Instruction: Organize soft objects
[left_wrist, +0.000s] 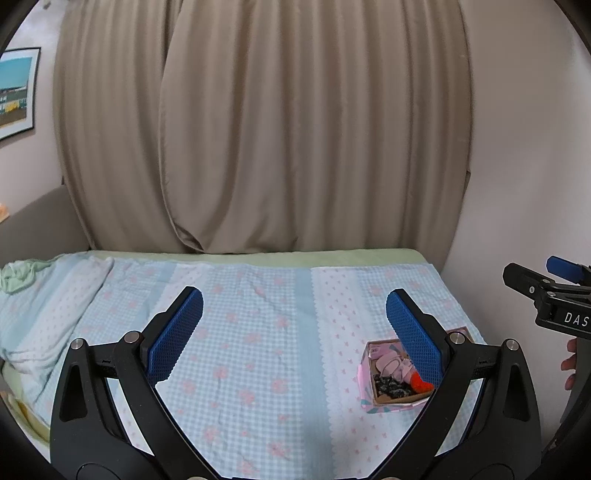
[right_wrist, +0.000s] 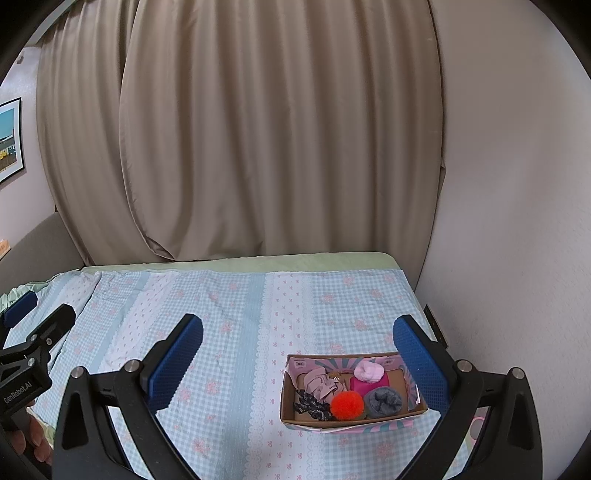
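Observation:
A small cardboard box (right_wrist: 291, 413) with pink patterned sides sits on the bed near the right edge. Inside lie an orange pom-pom (right_wrist: 346, 405), a grey rolled sock (right_wrist: 384, 402), a pale pink soft piece (right_wrist: 368, 371) on a magenta one (right_wrist: 364, 385), a dusty pink scrunchie (right_wrist: 320, 384) and a dark patterned scrunchie (right_wrist: 312, 404). My right gripper (right_wrist: 297, 341) hangs open above and behind the box, holding nothing. My left gripper (left_wrist: 295, 321) is open and empty over the bedspread, with the box (left_wrist: 364, 384) partly hidden behind its right finger.
The bed is covered by a light blue checked spread (right_wrist: 229, 314) with pink flowers. Beige curtains (right_wrist: 240, 129) hang behind it and a white wall (right_wrist: 509, 221) runs along the right side. A crumpled green sheet (left_wrist: 18, 273) lies at far left.

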